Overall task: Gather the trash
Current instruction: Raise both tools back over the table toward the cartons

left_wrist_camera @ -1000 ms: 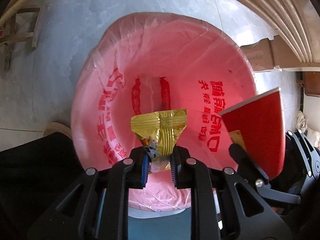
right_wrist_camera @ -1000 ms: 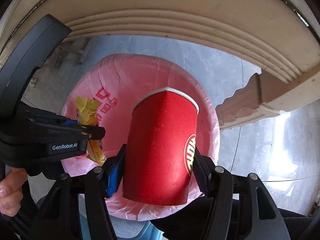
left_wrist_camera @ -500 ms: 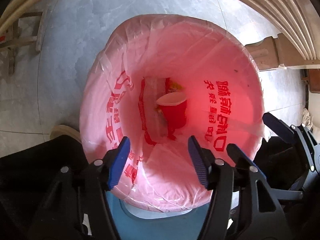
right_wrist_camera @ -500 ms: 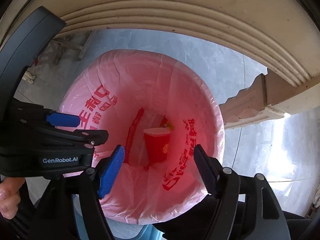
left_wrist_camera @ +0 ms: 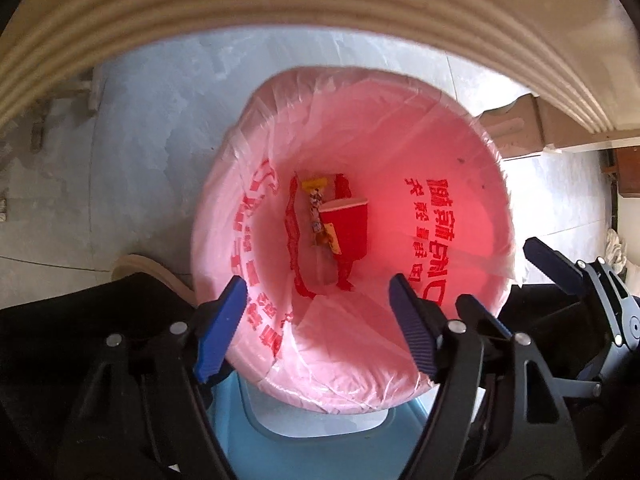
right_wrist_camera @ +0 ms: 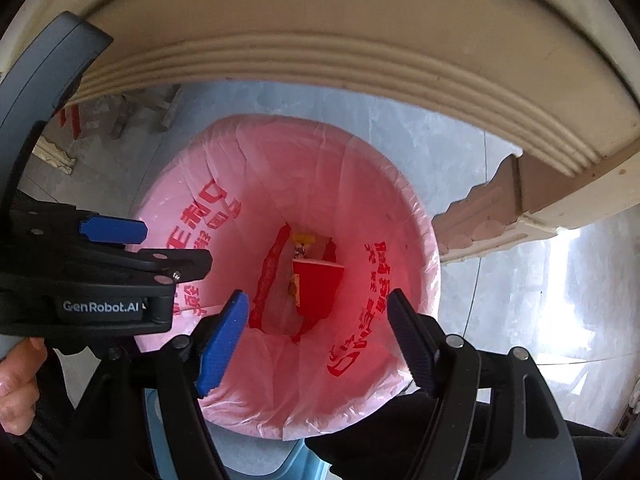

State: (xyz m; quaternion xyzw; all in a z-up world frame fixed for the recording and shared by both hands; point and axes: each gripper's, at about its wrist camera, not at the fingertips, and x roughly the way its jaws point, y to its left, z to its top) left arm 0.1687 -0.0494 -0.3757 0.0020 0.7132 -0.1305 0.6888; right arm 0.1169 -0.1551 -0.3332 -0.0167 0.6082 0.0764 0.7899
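A: What is seen nearest the cameras?

B: Two grippers are held over the bin. The left gripper is spread wide with nothing between its blue pads; the right gripper is likewise spread and empty. "GenRobot.AI" can be read in white on the side of the left gripper, in the right wrist view.

A: And below them?

B: One pink bin bag is stretched over the rim of one pale blue bin. Red Chinese characters are printed on the bag's inner walls, mirrored and creased, so they cannot be read with certainty.

A: Where is the trash?

B: At the bottom of the bag, two items are counted: one red paper cup, tilted, and one yellow snack wrapper lying against the cup's left side. A yellowish mark is seen on the cup; its wording is too small to read.

A: Beyond that?

B: Grey marbled floor and a cream ridged table edge are seen.
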